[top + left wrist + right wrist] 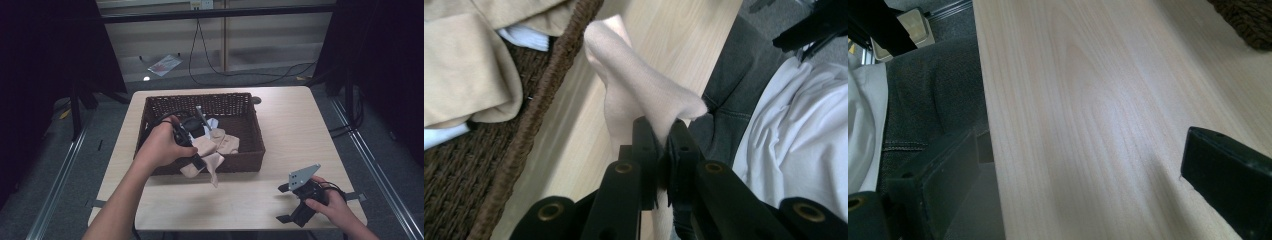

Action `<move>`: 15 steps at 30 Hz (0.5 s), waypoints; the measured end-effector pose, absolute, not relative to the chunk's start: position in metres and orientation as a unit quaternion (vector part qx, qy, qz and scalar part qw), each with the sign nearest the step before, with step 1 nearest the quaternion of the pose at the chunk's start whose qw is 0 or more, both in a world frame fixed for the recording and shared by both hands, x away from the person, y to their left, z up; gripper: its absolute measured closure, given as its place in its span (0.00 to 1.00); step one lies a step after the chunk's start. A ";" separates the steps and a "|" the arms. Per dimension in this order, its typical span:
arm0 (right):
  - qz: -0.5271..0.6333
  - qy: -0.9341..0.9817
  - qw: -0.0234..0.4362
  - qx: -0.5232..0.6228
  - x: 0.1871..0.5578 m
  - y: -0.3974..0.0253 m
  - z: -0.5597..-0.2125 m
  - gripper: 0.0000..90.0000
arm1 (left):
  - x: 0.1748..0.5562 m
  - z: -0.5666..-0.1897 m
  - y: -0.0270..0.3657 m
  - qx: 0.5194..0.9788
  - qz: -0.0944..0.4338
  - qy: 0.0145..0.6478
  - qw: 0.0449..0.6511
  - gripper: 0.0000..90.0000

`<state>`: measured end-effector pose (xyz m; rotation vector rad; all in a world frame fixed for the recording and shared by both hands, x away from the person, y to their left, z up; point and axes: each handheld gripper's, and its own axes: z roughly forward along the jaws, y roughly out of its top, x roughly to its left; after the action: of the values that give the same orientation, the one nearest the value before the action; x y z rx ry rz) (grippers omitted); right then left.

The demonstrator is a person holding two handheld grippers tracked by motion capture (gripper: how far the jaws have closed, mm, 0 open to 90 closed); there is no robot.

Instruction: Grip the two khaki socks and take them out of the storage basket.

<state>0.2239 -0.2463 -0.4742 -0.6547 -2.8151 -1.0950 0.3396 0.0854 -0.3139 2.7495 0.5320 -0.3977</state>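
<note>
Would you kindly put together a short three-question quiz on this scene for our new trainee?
1. True or false: the left gripper is shut on the beige sock.
2. Where does that sock hang? A) inside the wicker basket; B) over its near rim; C) on the floor.
3. What lies under the open right gripper?

Key: 1 true; 2 B; 3 the bare wooden table.

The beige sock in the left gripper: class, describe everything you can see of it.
The beige sock is a soft, pale knit, creased and folded where the left gripper pinches it between shut jaws. In the high view it drapes over the near wall of the wicker basket, one end hanging down outside toward the table. Other beige cloth lies inside the basket beside it. It looks limp and clean.
</note>
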 end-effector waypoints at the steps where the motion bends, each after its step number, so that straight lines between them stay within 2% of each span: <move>1: -0.355 -0.911 0.025 -0.211 0.224 -0.246 -0.474 0.02 | 0.339 -0.316 0.085 0.960 -0.139 0.188 0.155 0.95; 10: -0.356 -0.910 0.026 -0.210 0.224 -0.246 -0.474 0.02 | 0.337 -0.338 0.078 0.960 -0.144 0.186 0.153 0.94; 15: -0.356 -0.911 0.025 -0.209 0.224 -0.246 -0.474 0.02 | 0.336 -0.345 0.076 0.960 -0.137 0.190 0.155 0.85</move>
<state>0.2237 -0.2458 -0.4744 -0.6468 -2.8166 -1.1004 0.3355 0.0758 -0.3451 2.7490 0.5448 -0.3928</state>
